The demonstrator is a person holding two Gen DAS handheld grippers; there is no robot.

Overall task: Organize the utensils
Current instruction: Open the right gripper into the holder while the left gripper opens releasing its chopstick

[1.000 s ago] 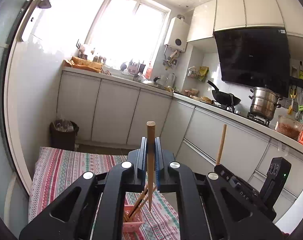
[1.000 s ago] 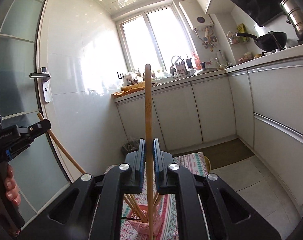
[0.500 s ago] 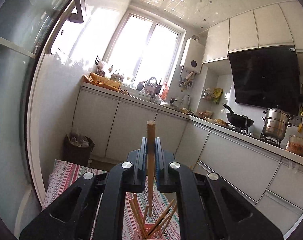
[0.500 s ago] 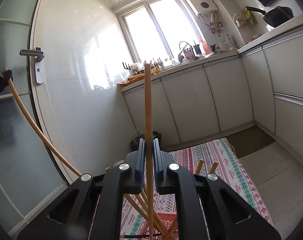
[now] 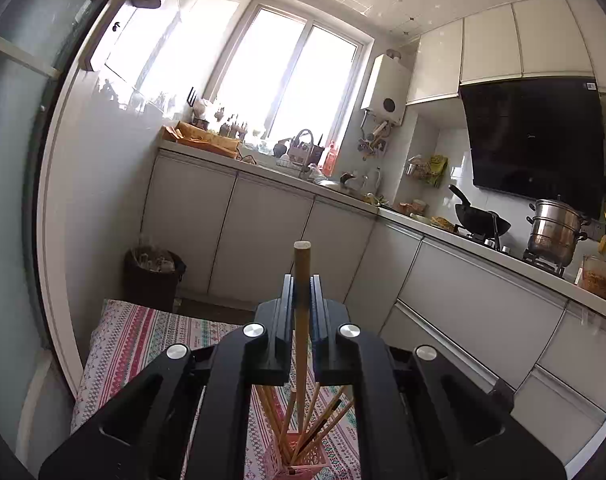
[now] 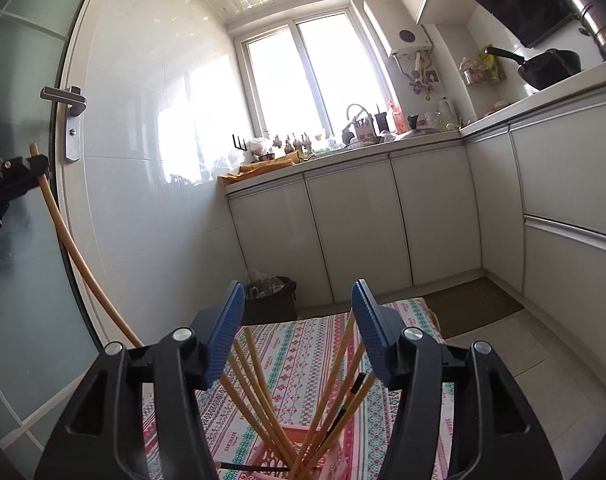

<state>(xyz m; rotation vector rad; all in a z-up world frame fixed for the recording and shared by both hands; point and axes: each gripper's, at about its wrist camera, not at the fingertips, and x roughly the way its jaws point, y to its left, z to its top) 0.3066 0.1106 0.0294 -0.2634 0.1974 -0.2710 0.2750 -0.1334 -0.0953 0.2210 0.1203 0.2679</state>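
Note:
My left gripper [image 5: 302,292] is shut on a wooden chopstick [image 5: 301,320] held upright, its lower tip just above a pink slotted holder [image 5: 303,458] with several chopsticks [image 5: 287,420] in it. My right gripper [image 6: 298,300] is open and empty, right above the same pink holder [image 6: 299,452], with the chopsticks [image 6: 255,392] fanning up between its blue pads [image 6: 227,332]. In the right wrist view the left gripper [image 6: 19,168] shows at the far left edge with its chopstick [image 6: 75,256] slanting down.
The holder stands on a table with a striped patterned cloth [image 5: 143,344]. A dark waste bin [image 5: 153,276] stands by the white cabinets [image 5: 263,240]. A glass door with a handle [image 6: 69,120] is on the left. A counter with a wok [image 5: 481,220] and pot [image 5: 555,232] is on the right.
My right gripper has opened and let go of its chopstick, which now stands in the holder. My left gripper has moved over the holder with its chopstick.

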